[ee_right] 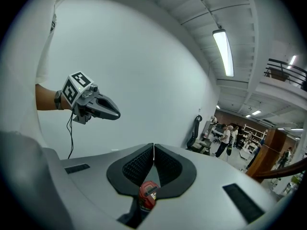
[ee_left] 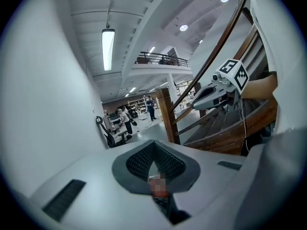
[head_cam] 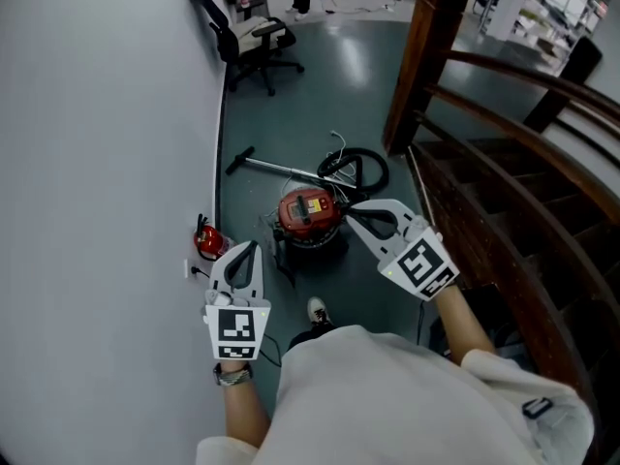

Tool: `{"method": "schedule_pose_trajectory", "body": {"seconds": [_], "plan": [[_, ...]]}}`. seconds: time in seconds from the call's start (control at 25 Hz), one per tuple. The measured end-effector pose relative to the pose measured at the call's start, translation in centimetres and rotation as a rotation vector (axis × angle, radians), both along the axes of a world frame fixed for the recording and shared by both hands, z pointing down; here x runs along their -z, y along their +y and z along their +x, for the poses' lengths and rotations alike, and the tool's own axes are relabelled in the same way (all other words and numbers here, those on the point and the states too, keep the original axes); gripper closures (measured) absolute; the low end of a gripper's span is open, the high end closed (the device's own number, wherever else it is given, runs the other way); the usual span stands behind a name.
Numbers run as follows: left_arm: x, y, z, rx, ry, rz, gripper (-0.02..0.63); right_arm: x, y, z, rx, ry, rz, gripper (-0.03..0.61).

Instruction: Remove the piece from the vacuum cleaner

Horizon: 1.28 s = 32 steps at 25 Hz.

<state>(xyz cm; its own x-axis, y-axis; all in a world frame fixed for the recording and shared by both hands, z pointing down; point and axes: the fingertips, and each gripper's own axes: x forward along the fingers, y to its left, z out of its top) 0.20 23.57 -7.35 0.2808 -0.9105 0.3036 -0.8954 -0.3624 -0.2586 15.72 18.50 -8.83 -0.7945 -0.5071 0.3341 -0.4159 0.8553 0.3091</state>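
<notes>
The red canister vacuum cleaner stands on the grey floor below me. Its black hose coils behind it, and a metal wand lies to the back left. My left gripper hangs shut and empty to the vacuum's left, well above the floor. My right gripper is also shut and empty, its tips over the vacuum's right side. In the right gripper view the red vacuum shows low between the shut jaws, with the left gripper at the left. The left gripper view shows the right gripper.
A white wall runs along the left, with a small red object at its foot. A wooden stair railing rises on the right. A black office chair stands further back. People stand far off. My shoe is near the vacuum.
</notes>
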Motion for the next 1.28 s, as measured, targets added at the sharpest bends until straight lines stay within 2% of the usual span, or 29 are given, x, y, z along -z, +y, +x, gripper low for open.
{"method": "schedule_pose_trajectory", "body": {"seconds": [0.72, 1.08, 1.28], "plan": [[-2.7, -4.9, -5.7, -0.060, -0.006, -0.065, 0.615, -2.2, -4.4, -6.1, -0.056, 0.026, -0.041, 0.549], [-5.2, -6.7, -6.6, -0.054, 0.027, -0.122, 0.615, -3.4, -7.7, -6.5, -0.135, 0.020, -0.083, 0.549], [-6.8, -8.5, -7.5, -0.035, 0.021, -0.151, 0.615, -4.8, -9.6, -7.2, -0.110, 0.033, -0.108, 0.549]]}}
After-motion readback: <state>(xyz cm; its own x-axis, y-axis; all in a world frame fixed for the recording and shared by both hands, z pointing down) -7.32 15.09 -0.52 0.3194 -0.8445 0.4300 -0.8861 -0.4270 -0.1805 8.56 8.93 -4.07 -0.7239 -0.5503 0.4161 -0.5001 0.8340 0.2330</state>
